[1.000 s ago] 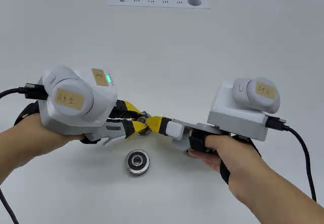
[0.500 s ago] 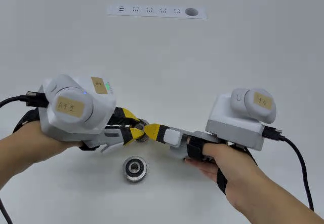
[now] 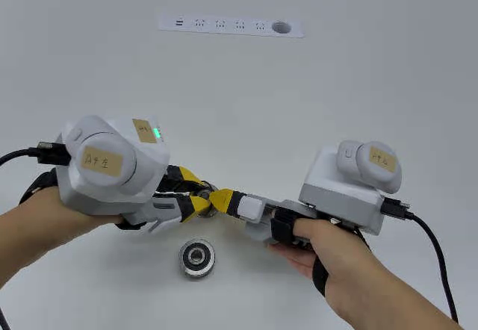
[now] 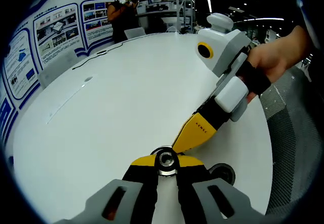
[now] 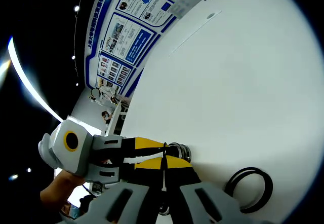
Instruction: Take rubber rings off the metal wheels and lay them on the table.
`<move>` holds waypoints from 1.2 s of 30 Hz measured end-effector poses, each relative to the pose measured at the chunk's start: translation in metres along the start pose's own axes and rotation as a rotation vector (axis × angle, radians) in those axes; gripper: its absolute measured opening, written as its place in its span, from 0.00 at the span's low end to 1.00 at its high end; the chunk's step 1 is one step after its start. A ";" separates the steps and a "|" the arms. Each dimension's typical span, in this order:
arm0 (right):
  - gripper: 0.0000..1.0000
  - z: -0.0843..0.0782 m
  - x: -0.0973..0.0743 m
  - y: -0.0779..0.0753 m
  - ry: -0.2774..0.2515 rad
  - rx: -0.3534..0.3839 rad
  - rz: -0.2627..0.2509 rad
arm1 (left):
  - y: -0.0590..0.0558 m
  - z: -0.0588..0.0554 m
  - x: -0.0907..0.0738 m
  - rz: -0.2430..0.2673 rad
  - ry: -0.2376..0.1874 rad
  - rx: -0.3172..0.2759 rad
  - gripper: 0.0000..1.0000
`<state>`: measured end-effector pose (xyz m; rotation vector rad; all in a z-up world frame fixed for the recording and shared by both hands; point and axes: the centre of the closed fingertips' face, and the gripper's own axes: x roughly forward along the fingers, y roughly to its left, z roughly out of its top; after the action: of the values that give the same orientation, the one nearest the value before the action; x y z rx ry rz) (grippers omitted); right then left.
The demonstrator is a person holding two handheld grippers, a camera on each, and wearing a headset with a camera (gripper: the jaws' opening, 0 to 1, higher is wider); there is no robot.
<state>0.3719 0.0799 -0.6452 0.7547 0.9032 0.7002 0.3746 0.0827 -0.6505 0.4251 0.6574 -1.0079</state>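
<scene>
Rubber ring [image 5: 249, 170], thin, black and round, lies flat on the white table [image 3: 299, 106] in the right gripper view, just beside the right gripper [image 5: 163, 164] and apart from it. A small metal wheel [image 4: 166, 160] is off the table, clamped between the yellow-tipped jaws of the left gripper [image 4: 164, 169]. It is shiny, round and short like a drum, with a bright hub and a hole through its middle. In the right gripper view it [image 5: 179, 152] shows as a ribbed silver cylinder end-on to the right gripper's tips.

The right gripper [image 4: 195, 131] has its two yellow jaws pressed together, only a thin dark line between them, and their tips touch the rim of the metal wheel. Whether they pinch any rubber there cannot be told.

A second wheel [image 3: 196, 257] sits flat on the table below the meeting jaw tips, near them but not touching. It has a dark outer band around a bright metal centre. A white power strip [image 3: 230, 25] lies at the far side of the smooth, matt table.
</scene>
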 end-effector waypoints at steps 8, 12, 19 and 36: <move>0.02 0.004 0.002 0.009 -0.014 0.020 0.017 | 0.006 0.004 -0.015 0.030 -0.023 -0.004 0.15; 0.02 0.004 0.003 0.012 -0.015 0.021 0.019 | 0.007 0.006 -0.024 0.042 -0.040 -0.023 0.15; 0.02 0.009 -0.004 0.021 -0.034 0.041 0.030 | 0.007 0.008 -0.039 0.074 -0.075 -0.042 0.21; 0.02 0.044 -0.068 0.005 -0.197 0.128 -0.026 | -0.004 0.014 -0.084 0.156 -0.215 -0.081 0.44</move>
<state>0.3794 0.0165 -0.5946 0.9083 0.7811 0.5384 0.3445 0.1262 -0.5835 0.2868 0.4625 -0.8612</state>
